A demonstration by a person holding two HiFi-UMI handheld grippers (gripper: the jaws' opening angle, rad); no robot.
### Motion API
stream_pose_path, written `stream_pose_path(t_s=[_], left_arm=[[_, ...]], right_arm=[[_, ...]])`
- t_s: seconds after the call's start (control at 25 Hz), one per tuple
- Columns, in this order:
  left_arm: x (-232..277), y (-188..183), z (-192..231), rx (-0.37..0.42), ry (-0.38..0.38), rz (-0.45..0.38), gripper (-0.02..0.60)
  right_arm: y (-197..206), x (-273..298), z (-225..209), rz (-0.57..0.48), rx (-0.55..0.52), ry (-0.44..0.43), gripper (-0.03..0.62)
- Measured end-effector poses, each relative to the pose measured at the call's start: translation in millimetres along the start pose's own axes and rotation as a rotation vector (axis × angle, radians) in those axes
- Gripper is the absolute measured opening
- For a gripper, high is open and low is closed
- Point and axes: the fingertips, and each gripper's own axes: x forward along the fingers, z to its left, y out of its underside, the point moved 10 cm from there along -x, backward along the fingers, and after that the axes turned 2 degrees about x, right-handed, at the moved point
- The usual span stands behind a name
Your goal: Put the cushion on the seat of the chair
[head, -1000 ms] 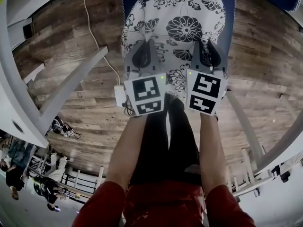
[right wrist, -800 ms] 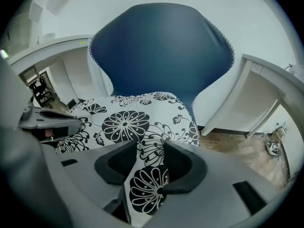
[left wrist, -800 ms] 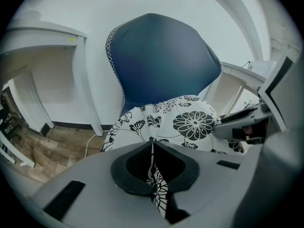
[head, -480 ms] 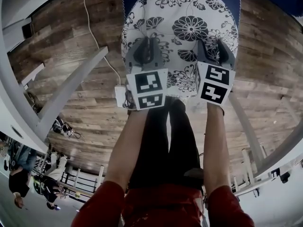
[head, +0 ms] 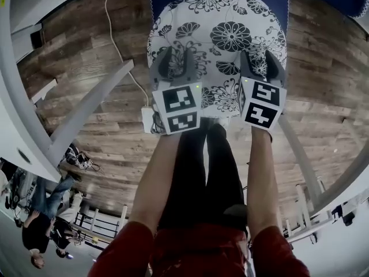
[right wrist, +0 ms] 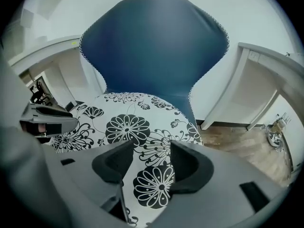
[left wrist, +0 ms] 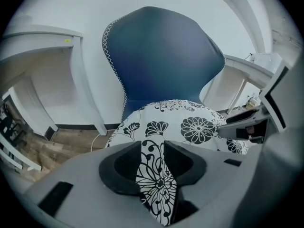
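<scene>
The round white cushion (head: 219, 33) with black flowers lies on the seat of the blue chair (head: 281, 2). In the head view my left gripper (head: 173, 59) sits over the cushion's near left edge and my right gripper (head: 258, 62) over its near right edge. In the left gripper view the jaws of the left gripper (left wrist: 153, 151) stand apart with a strip of cushion (left wrist: 194, 127) edge still between them. The right gripper (right wrist: 152, 158) is open wide, and the cushion (right wrist: 128, 127) lies flat under it. The chair's blue back (right wrist: 152, 46) rises just behind.
White desk legs (head: 86, 105) slant across the wooden floor (head: 104, 51) at left, and another leg (head: 300, 149) at right. A white cable (head: 115, 39) runs to a power strip (head: 147, 118) beside the chair. The person's legs stand right before the seat.
The cushion has gone forward and down onto the seat. Both grippers' jaws have parted from a tight pinch on the fabric; the right one more widely.
</scene>
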Motion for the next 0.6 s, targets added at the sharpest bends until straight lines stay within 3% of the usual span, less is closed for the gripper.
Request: stream_pose_path(t_s=[0.6], left_arm=[[-77,-45,-14,-0.017,-0.035,-0.144,0.152]], right_arm=[[-41,-81,2,-0.153,0.028,-0.049,0.233]])
